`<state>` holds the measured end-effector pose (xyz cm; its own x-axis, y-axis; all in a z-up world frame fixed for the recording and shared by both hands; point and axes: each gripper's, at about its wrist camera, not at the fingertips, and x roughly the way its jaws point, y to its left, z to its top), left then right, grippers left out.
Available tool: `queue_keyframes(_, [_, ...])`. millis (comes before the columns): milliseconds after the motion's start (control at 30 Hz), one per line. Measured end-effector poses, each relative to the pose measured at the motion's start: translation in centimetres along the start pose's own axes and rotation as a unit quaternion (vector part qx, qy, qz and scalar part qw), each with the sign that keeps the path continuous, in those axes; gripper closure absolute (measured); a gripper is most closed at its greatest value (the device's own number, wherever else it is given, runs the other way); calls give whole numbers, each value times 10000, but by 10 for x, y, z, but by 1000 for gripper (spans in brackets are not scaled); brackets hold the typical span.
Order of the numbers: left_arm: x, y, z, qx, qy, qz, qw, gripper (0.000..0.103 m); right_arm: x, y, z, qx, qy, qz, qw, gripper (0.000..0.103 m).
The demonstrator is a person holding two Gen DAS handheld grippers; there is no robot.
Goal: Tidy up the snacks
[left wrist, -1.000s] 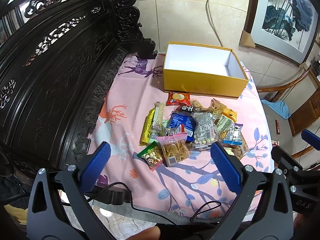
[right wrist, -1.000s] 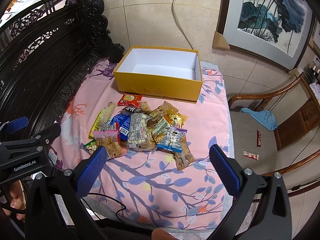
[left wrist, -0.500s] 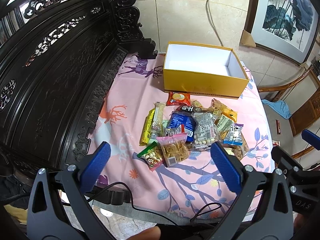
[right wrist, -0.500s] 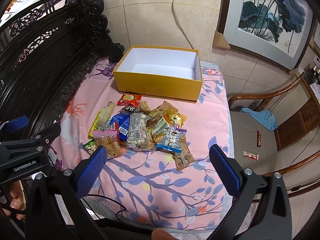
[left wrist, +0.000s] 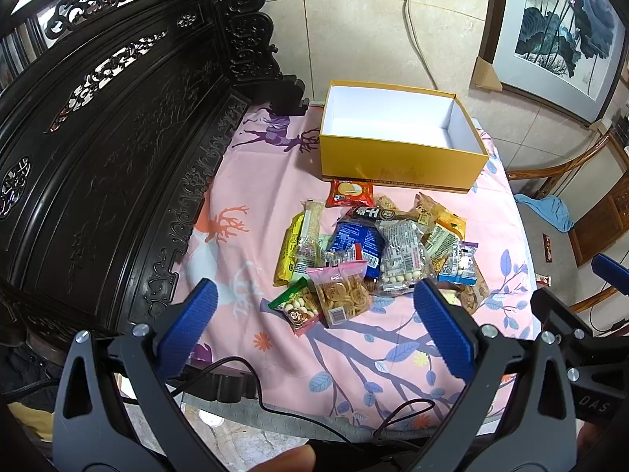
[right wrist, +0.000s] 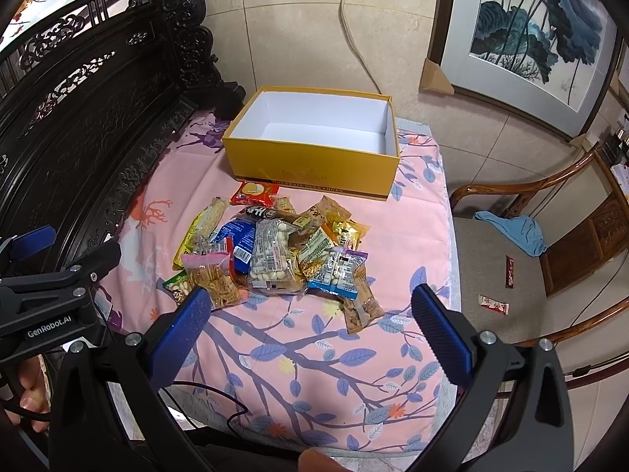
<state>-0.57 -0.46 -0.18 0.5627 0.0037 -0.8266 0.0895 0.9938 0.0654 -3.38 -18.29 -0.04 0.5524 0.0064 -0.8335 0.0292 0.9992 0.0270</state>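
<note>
Pink cloth with deer and branch prints is covering the table [left wrist: 243, 181], with carved dark wood furniture [left wrist: 110, 126] on one side and a tiled wall behind.

Both grippers are hovering over the table's near edge: the left gripper [left wrist: 314, 310] is holding its blue fingers [left wrist: 188, 322] spread wide with nothing between them, and the right gripper [right wrist: 310, 314] is doing the same. A pile of snack packets [right wrist: 275, 247] is lying mid-table, including a pink bag of ring crackers [left wrist: 344, 293], a green peanut packet [left wrist: 297, 308] just beside it, a blue packet [left wrist: 359, 238] and a red packet [left wrist: 350, 192] nearest the box. An open yellow box [right wrist: 314, 169], white inside, is sitting behind the pile near the wall. A wooden chair [right wrist: 550, 212] carrying a blue cloth [right wrist: 515, 232] is standing off to the right.
</note>
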Motion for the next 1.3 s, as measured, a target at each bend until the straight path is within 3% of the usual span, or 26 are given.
queue_keyframes(933, [13,2,-4,72,16,21,10000,2,6,0,3,-33,73,42,10000,1])
queue_keyframes(1133, [24,10,-7,133,-360,206,9991,2,19,-31,1,89,-219,102,9997,1])
queue_keyframes(1233, [47,19,-15,95,-212,167,9996,2,44,-56,-11,179,-306,293,9989,1])
queue_keyframes(1300, [62,21,-18,40,-56,164,9998,2,71,-68,-23,94,-134,436,9989,1])
